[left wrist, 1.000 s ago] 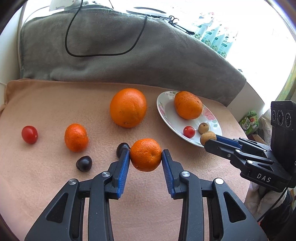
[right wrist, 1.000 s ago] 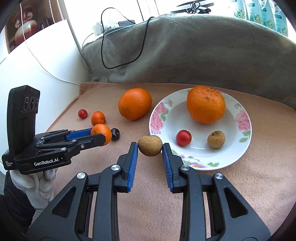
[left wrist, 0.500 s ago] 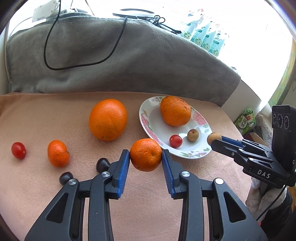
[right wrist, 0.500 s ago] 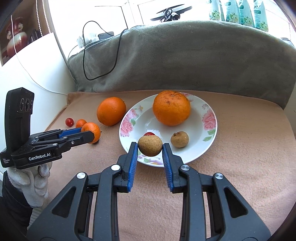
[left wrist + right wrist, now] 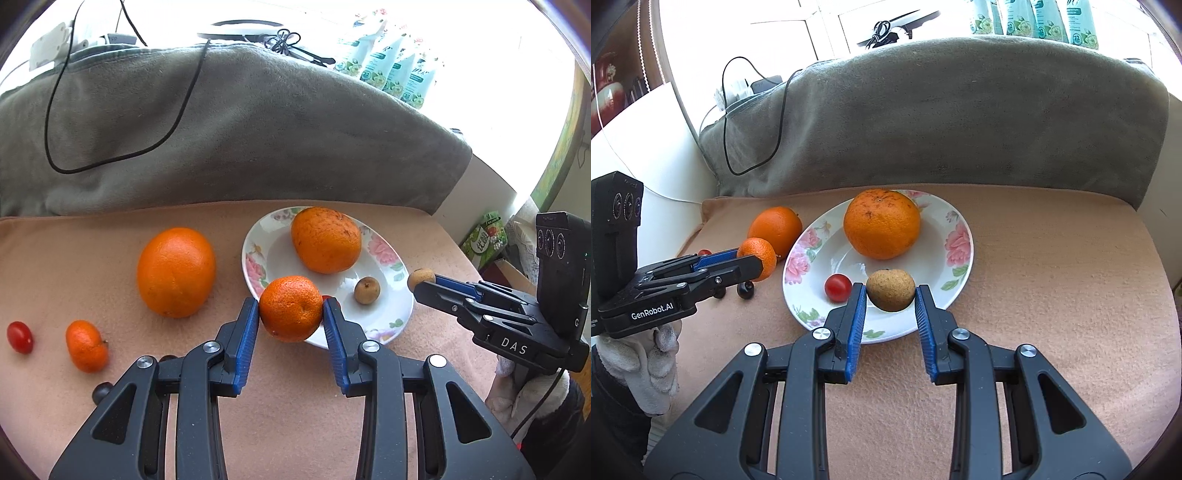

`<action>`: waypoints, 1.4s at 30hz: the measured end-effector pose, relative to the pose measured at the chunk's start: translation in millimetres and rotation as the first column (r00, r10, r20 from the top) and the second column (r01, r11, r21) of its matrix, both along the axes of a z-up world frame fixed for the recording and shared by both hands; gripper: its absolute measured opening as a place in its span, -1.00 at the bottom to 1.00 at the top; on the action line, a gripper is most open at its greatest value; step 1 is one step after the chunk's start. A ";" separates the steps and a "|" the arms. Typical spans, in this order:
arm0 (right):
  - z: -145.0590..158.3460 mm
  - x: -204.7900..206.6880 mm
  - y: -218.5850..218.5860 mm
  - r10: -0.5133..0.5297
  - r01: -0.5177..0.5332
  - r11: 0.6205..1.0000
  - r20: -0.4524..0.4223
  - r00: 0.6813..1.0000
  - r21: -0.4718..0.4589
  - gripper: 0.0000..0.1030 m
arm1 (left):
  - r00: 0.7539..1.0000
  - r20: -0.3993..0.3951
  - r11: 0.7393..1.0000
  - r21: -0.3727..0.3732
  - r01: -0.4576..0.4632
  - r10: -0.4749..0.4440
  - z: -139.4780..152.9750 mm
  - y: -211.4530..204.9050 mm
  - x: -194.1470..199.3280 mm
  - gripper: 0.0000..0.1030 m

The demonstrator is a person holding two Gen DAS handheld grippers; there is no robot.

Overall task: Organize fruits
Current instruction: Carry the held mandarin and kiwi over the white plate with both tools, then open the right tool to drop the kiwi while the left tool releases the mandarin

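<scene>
Fruit-sorting at mid-frame: your left gripper [image 5: 290,314] clamps a mandarin [image 5: 290,308] at the near rim of the floral plate [image 5: 400,308], while your right gripper [image 5: 891,293] pinches a brown longan [image 5: 891,290] above the plate's lower edge. Carry each clear of the rim, lower gently, release away from the cherry tomato [image 5: 837,287] so neither rolls off

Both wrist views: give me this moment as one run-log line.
left gripper: shut on mandarin, by plate rim | right gripper: shut on brown fruit, over plate | on plate: orange, cherry tomato
</scene>
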State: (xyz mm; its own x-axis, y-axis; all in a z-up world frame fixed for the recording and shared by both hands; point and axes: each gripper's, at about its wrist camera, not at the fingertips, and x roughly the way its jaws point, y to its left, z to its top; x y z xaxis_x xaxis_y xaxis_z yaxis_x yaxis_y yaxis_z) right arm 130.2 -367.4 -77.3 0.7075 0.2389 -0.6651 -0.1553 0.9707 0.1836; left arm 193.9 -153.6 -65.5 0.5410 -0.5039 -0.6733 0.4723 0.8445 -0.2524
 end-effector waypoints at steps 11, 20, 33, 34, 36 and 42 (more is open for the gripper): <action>-5.4 13.4 -14.5 -0.029 0.029 1.000 -0.018 0.999 0.011 -0.45 | 1.000 -0.007 1.000 0.009 0.009 -0.009 -3.2 -11.0 6.8 -0.34; -9.1 20.9 -14.4 -0.026 0.026 1.000 -0.028 0.999 0.011 -0.44 | 1.000 -0.009 1.000 0.011 0.008 -0.007 -3.6 -13.6 9.2 -0.34; -8.8 21.6 -13.0 -0.033 0.033 0.999 -0.021 0.999 0.013 -0.16 | 1.000 -0.008 1.000 0.015 0.003 -0.003 -3.8 -17.1 9.9 -0.33; -8.2 20.7 -13.5 -0.038 0.038 0.999 -0.015 0.999 0.012 -0.05 | 1.000 -0.008 1.000 0.016 0.002 -0.002 -3.8 -17.0 9.9 -0.33; -7.2 19.7 -14.2 -0.042 0.042 0.999 -0.009 0.999 0.015 0.10 | 1.000 -0.008 1.000 0.017 0.001 -0.001 -3.7 -17.4 9.7 -0.32; -5.6 18.4 -16.1 -0.056 0.056 0.998 -0.003 0.998 0.018 0.30 | 1.000 0.012 1.000 0.018 -0.001 0.001 0.5 -18.4 8.2 -0.03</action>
